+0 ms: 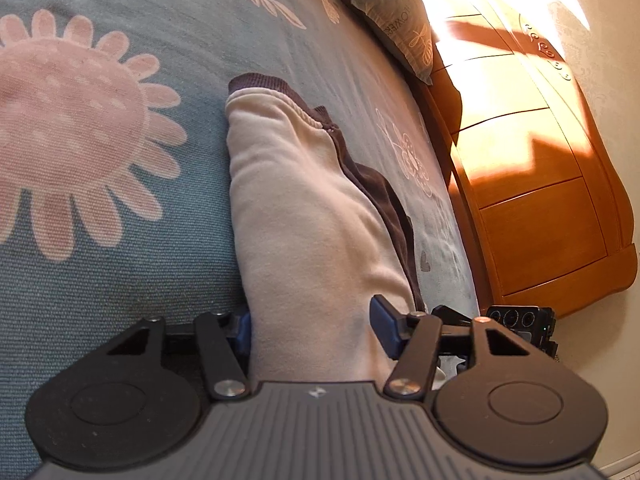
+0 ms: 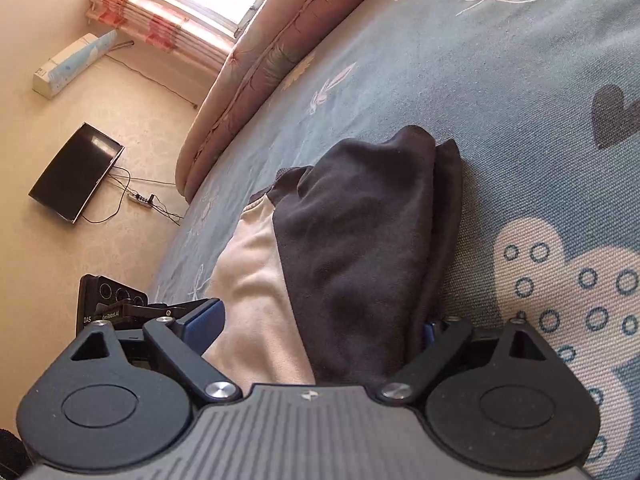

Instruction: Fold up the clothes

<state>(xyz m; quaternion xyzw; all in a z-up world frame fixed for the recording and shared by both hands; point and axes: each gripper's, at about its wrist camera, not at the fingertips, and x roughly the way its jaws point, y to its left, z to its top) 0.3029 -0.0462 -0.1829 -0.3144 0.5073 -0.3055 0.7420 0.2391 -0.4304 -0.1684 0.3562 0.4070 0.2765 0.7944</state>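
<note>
Blue-grey woven bedspread with pink flower print [image 1: 120, 20] covers the bed. On it lies a folded cream-and-dark-brown fleece garment [image 1: 304, 200]. Left gripper [image 1: 316, 328] and right gripper [image 2: 320, 332] each clench its near end.

Near end of the garment [image 1: 312, 240] hidden under the gripper body in both wrist views, left finger pad of the left gripper [image 1: 314, 328] mostly behind cream fabric, right pad of the right gripper [image 2: 320, 330] buried in dark cloth, pillow [image 1: 396, 20] lettering cut short by a fold.
</note>
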